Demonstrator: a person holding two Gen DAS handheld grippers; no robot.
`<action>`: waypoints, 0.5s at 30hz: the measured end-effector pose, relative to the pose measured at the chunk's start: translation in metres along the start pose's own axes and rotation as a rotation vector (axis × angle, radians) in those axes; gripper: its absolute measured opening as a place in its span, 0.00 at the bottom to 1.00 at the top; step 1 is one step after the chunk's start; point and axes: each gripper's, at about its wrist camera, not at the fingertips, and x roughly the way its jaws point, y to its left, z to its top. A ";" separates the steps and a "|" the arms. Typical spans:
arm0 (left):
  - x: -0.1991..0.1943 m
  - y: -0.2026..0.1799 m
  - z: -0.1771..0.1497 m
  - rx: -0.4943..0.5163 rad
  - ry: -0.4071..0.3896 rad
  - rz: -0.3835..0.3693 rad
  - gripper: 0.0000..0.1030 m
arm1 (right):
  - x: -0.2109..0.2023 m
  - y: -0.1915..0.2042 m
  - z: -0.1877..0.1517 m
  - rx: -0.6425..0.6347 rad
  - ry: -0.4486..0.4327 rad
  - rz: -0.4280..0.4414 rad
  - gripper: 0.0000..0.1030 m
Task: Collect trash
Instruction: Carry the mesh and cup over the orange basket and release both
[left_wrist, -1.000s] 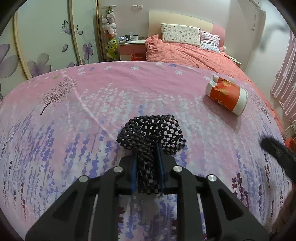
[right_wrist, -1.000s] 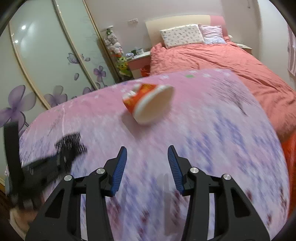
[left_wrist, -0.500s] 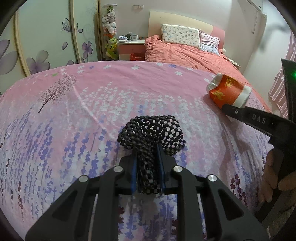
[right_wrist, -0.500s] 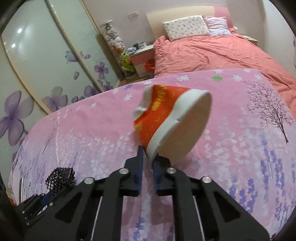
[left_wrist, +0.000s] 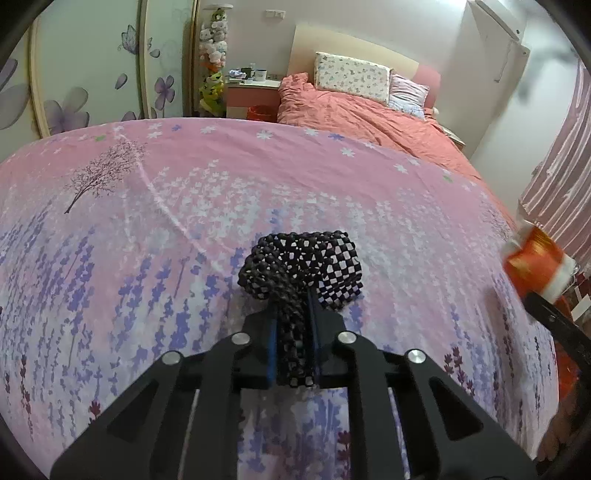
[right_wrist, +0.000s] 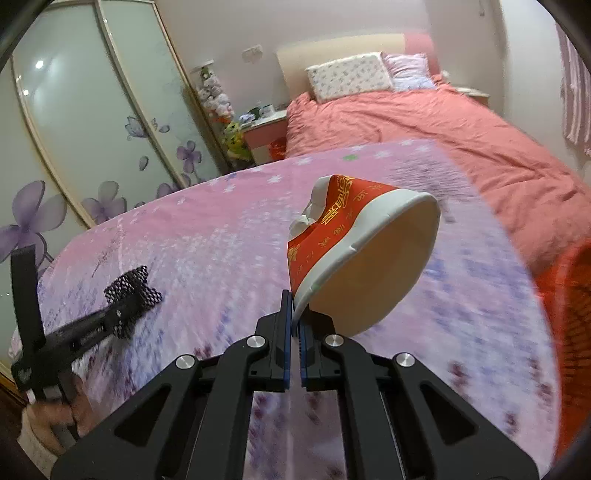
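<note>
My left gripper (left_wrist: 292, 325) is shut on a black-and-white checkered cloth (left_wrist: 303, 262), which rests on the pink flowered bedspread (left_wrist: 184, 221). It also shows in the right wrist view (right_wrist: 133, 291). My right gripper (right_wrist: 294, 314) is shut on the rim of a crushed red paper cup (right_wrist: 354, 251) with gold lettering and holds it above the bedspread. The cup shows at the right edge of the left wrist view (left_wrist: 535, 266).
A red mesh basket (right_wrist: 569, 314) stands at the right beside the bedspread. Behind is a bed with a salmon duvet (right_wrist: 424, 125) and pillows, a bedside table (left_wrist: 255, 88) and flower-patterned wardrobe doors (right_wrist: 92, 110).
My right gripper closed on the cup's rim, lifted it off the bedspread and carried it to the right. My left gripper stayed shut on the checkered cloth in the same place.
</note>
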 end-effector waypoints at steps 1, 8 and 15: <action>-0.003 -0.002 -0.002 0.013 -0.011 0.003 0.14 | -0.006 -0.003 -0.001 0.002 -0.005 -0.008 0.03; -0.032 -0.030 -0.008 0.069 -0.049 -0.011 0.13 | -0.054 -0.021 -0.006 0.021 -0.067 -0.049 0.03; -0.071 -0.084 -0.010 0.133 -0.089 -0.086 0.13 | -0.100 -0.043 -0.011 0.064 -0.126 -0.078 0.03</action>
